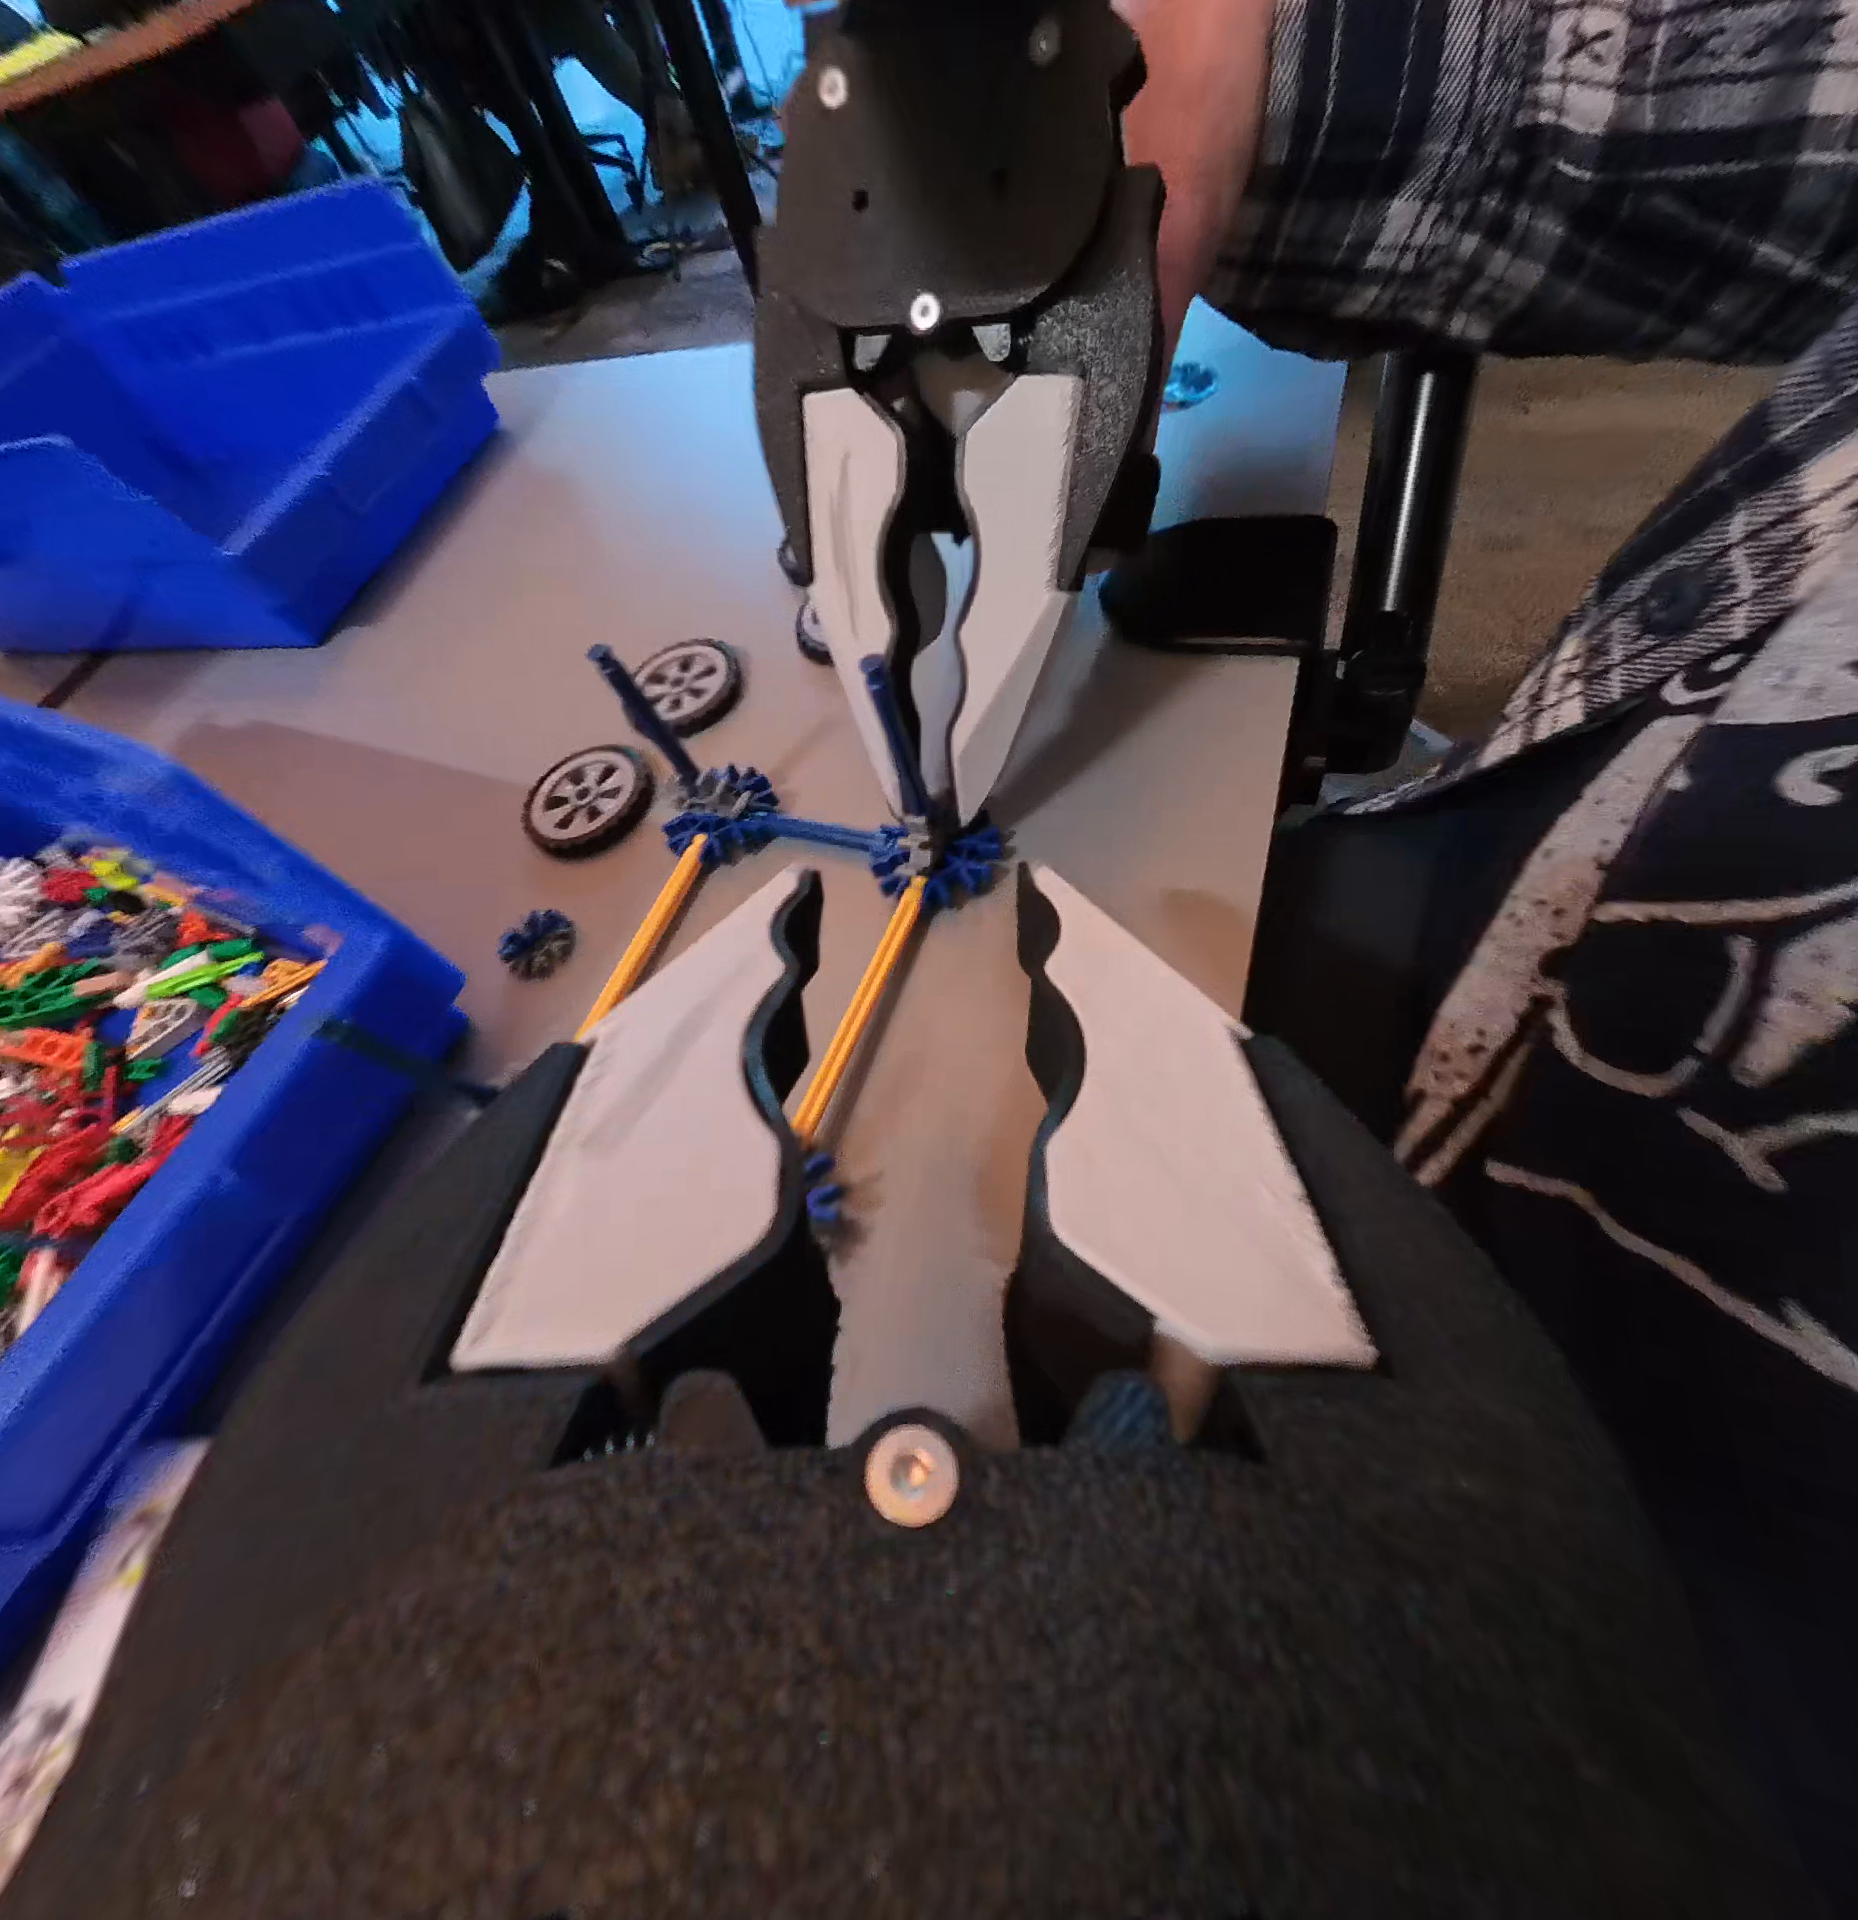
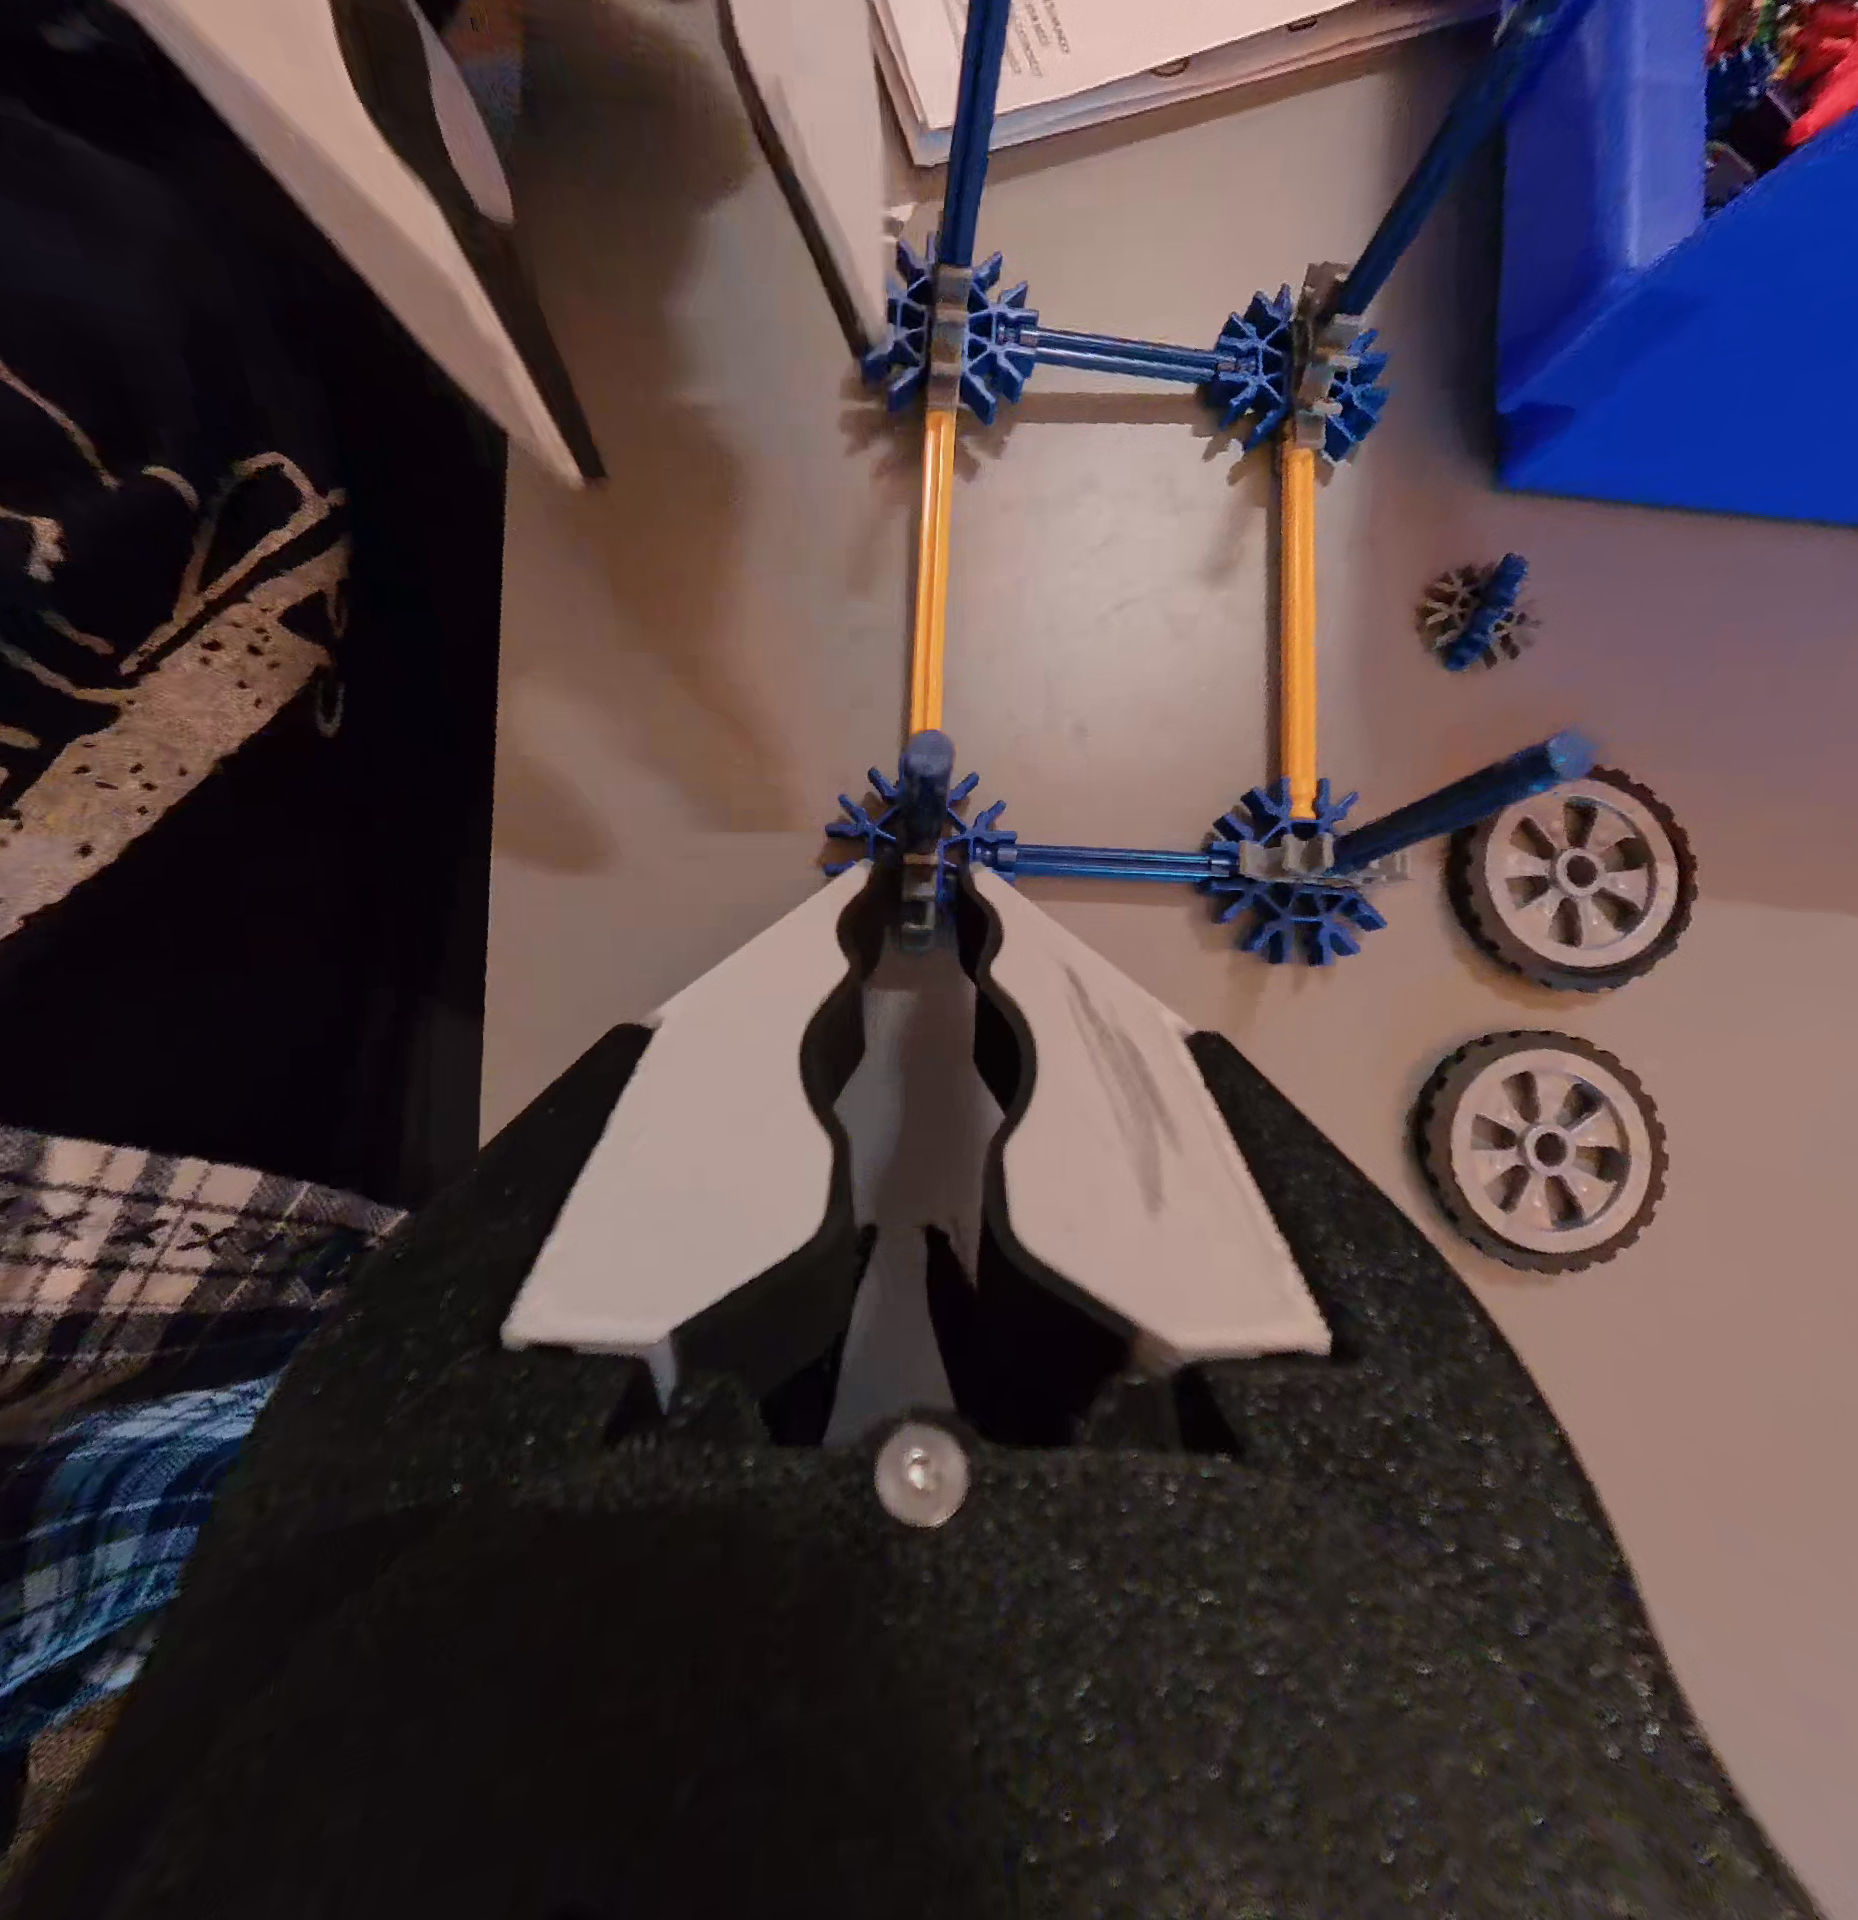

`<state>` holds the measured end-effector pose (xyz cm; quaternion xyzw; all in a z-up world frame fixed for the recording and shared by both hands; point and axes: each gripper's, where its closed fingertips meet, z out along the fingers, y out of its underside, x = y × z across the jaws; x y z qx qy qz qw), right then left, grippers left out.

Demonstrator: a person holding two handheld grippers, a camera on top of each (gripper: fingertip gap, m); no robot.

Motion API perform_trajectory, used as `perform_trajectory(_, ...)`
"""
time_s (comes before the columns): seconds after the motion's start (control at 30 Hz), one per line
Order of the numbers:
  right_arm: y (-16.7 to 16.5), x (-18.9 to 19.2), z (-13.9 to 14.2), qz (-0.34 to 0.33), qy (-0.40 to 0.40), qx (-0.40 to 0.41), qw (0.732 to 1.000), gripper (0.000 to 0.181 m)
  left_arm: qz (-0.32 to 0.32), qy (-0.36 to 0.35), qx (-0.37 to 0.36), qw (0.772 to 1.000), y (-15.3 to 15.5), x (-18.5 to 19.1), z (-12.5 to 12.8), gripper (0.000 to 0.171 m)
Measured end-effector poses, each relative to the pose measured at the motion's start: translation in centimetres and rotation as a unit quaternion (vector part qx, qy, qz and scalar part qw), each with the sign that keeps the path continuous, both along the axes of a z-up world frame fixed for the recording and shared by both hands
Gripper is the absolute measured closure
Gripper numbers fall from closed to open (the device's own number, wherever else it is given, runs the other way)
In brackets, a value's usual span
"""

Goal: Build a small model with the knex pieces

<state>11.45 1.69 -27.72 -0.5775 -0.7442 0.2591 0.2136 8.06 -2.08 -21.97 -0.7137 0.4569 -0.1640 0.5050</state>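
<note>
Grey table (image 2: 1112, 1558) under my rod-and-connector frame (image 2: 1112, 623), blue parts bin (image 1: 177, 1143) beside. My right gripper (image 2: 920, 883) pinched on dark blue upright rod (image 2: 925, 779) at frame's corner connector. My left gripper (image 1: 920, 894) spread, straddling yellow rod (image 1: 863, 1018), gripping nothing. Judgement: push rod straight down, brace frame flat. Two wheels (image 2: 1574, 878) loose nearby. Printed sheet (image 2: 1060, 62) at far edge; writing skipped.
</note>
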Motion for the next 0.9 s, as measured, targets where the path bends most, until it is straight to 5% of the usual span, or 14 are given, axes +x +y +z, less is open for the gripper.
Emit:
perform_trajectory(0.2, 0.4, -0.1, 0.5, -0.007, 0.018, -0.029, 0.999, 0.161, 0.086, 0.001, 0.015, 0.996, 0.4, -8.6, 1.3, 0.136)
perform_trajectory(0.43, 1.2, -0.6, 0.5, -0.026, 0.032, -0.063, 0.997, 0.156, 0.181, 0.02, -0.069, 0.981, 1.8, -17.6, -1.5, 0.134)
perform_trajectory(0.6, 1.3, -0.6, -0.1, -0.028, 0.027, -0.09, 0.995, 0.155, 0.174, 0.06, -0.142, 0.973, 1.5, -18.7, -5.4, 0.135)
perform_trajectory(0.9, 1.0, -1.0, -0.4, -0.025, 0.039, -0.133, 0.99, 0.156, 0.151, 0.073, -0.153, 0.974, 1.1, -18.3, -6.0, 0.139)
